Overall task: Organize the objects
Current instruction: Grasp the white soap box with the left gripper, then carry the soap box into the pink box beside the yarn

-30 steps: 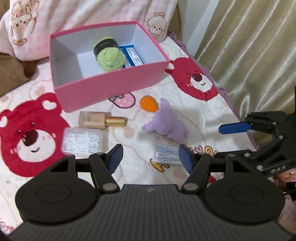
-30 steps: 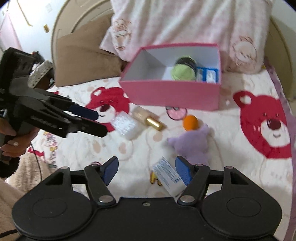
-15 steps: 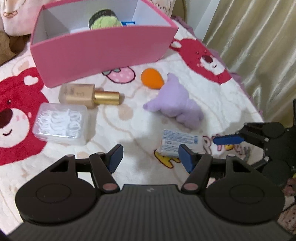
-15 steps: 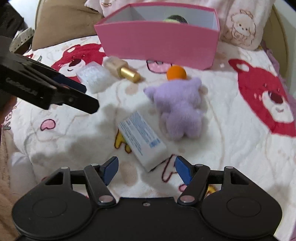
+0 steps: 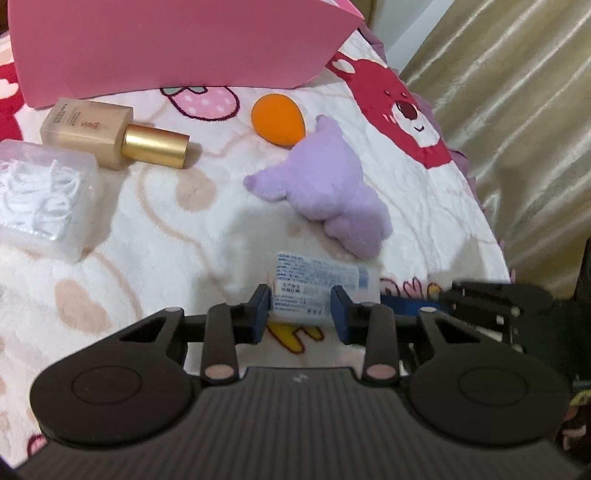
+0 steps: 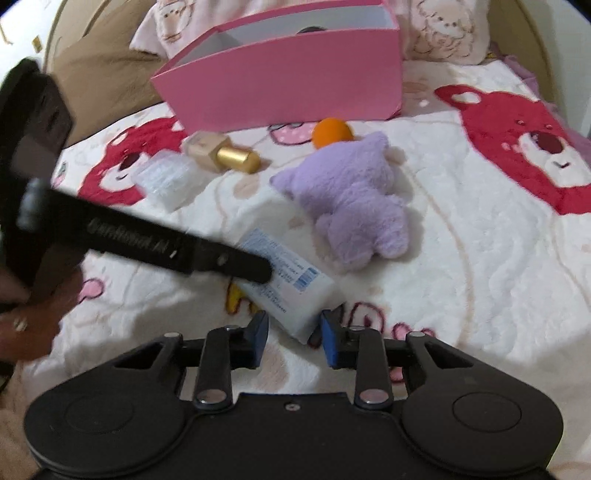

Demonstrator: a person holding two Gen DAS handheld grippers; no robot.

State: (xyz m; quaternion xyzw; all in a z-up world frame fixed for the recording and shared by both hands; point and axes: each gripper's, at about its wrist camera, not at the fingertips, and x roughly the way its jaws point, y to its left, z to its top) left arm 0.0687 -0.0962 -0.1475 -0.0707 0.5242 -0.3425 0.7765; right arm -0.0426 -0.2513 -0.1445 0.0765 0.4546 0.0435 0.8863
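Both tongs were closing round the white packet [image 5: 317, 282] on the blanket [image 5: 166, 236], near the purple plush [image 5: 325, 188]. Left gripper [image 5: 301, 314] & right gripper [image 6: 293, 332] were part-open, not clamped afaict. Imo squeeze evenly, lift flat, then carry to the pink box [image 6: 288, 77].

A white fleece blanket [image 6: 461, 258] printed with red bear faces [image 6: 532, 147] covers the bed. A brown pillow [image 6: 99, 70] and a pink cartoon-print pillow [image 6: 443, 33] lie at its head. Beige pleated curtains [image 5: 517, 110] hang alongside the bed.
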